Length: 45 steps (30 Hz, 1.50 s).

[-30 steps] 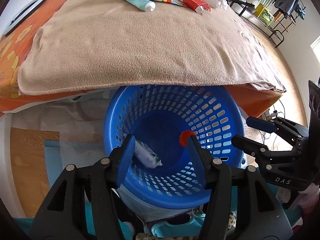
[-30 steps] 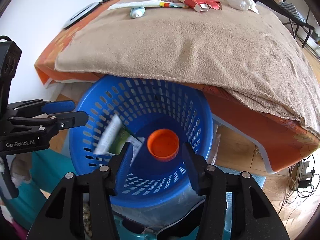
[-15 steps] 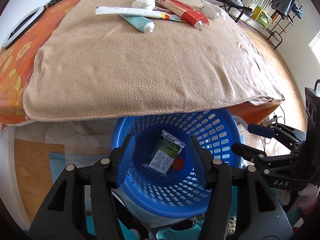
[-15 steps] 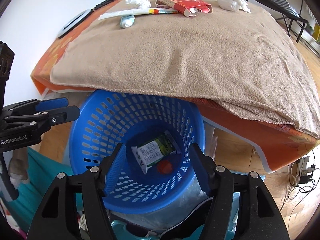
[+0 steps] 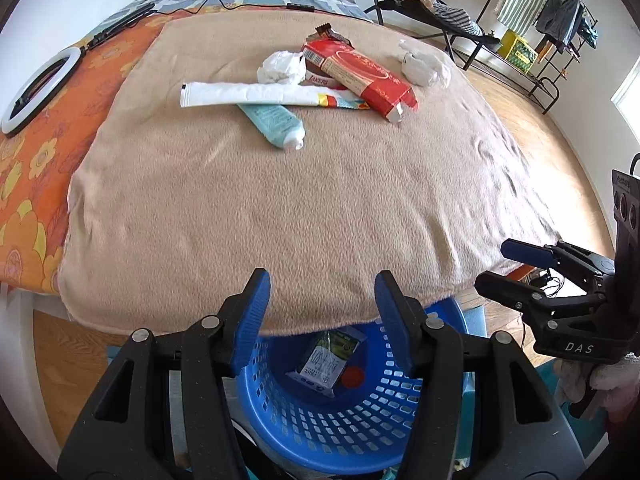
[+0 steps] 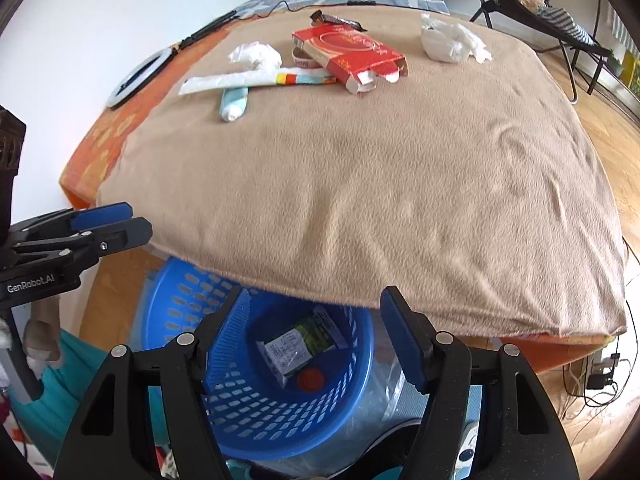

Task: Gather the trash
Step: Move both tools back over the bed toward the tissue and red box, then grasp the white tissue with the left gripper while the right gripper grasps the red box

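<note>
Two pieces of trash already lie at the bottom of the round blue perforated plastic basket point(image 6: 256, 408), which stands on the floor partly under the edge of the beige fleece blanket point(image 6: 380, 184): a green-and-white printed foil packet point(image 6: 298, 346) and, just beside it, a small orange plastic cap point(image 6: 311, 379). So the collecting is under way, by my reading well short of halfway.

What is left sits together near the far end of the blanket. A long flattened white tube with a coloured striped end point(image 5: 260, 94) lies across a pale turquoise squeeze tube with a white cap point(image 5: 276, 122). A crumpled white tissue point(image 5: 280, 67) rests just beside them, touching or nearly touching the open red cardboard box point(image 5: 360, 78). Behind the box there is a dark brown snack wrapper point(image 6: 336, 20), and a second wad of crumpled white paper point(image 6: 452, 44) lies apart to the right. Something with a red-lettered label peeks from under the box — too hidden to name.

The left gripper point(image 5: 322, 312) stands moderately wide with nothing between its blue pads, above the blanket's near edge and the basket. The right gripper point(image 6: 316, 336) is empty too — its jaws are opening a little further, wider than the left's, with only the basket and its contents seen through the gap.
</note>
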{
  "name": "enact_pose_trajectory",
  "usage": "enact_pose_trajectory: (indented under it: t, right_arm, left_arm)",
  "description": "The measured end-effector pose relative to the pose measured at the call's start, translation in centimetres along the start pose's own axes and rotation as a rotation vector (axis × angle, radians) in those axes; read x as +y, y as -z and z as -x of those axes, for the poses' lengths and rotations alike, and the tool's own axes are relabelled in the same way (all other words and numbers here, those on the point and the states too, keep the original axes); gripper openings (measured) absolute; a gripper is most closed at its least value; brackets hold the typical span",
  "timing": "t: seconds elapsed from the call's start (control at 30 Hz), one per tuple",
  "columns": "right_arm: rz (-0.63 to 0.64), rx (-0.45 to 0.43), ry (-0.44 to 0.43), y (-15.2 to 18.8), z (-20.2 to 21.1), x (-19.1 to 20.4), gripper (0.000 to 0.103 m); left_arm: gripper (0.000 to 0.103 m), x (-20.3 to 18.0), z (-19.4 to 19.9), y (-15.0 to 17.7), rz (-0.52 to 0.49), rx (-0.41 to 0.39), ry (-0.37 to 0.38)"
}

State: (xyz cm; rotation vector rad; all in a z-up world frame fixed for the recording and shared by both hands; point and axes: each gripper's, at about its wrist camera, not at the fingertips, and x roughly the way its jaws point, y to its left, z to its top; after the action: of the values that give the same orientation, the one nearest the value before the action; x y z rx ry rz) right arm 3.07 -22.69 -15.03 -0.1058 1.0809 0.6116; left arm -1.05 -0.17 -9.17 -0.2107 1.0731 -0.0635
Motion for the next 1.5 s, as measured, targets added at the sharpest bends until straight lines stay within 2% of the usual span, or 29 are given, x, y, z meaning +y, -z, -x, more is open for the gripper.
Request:
enact_pose_trajectory:
  t: [0.1,0.33,0.63,0.83,1.1,1.3,1.4,1.5]
  right_arm:
    - [0.018,-0.043,0.000,-1.9,0.6,0.0,0.067]
    - [0.127,-0.120,0.065,-7.0,1.0,0.3,0.067]
    - [0.136,-0.132,0.049,-12.0,-1.2,-0.7,0.067]
    - [0.156,-0.112,0.060,-13.9,-3.8,-0.7,0.067]
    - [0.234,-0.097,0.168,-15.7,-7.2,0.2,0.067]
    - [0.205,-0.079,0.155,-17.1,-8.8,-0.2,0.067]
    - [0.236,-0.058,0.187,-17.3,-9.8,0.2,0.067]
    - [0.246,-0.049,0.246,-17.3,-10.8,0.1,0.067]
  left_arm:
    - [0.056,-0.2,0.1,-1.9,-0.011,-0.025,-0.003]
    - [0.056,0.1,0.3,-6.9,-0.024,-0.086,-0.017]
    - [0.056,2.2,-1.8,-12.1,0.030,-0.113,-0.029]
    - [0.056,3.0,-4.2,-14.0,0.060,-0.089,-0.023]
    - [0.056,3.6,-6.2,-16.0,0.096,-0.081,-0.029]
    - [0.056,3.7,-7.8,-16.9,0.095,-0.064,-0.042]
    - [0.055,4.1,-8.8,-17.0,0.111,-0.046,-0.044]
    - [0.050,4.3,-9.5,-17.1,0.117,-0.036,-0.046]
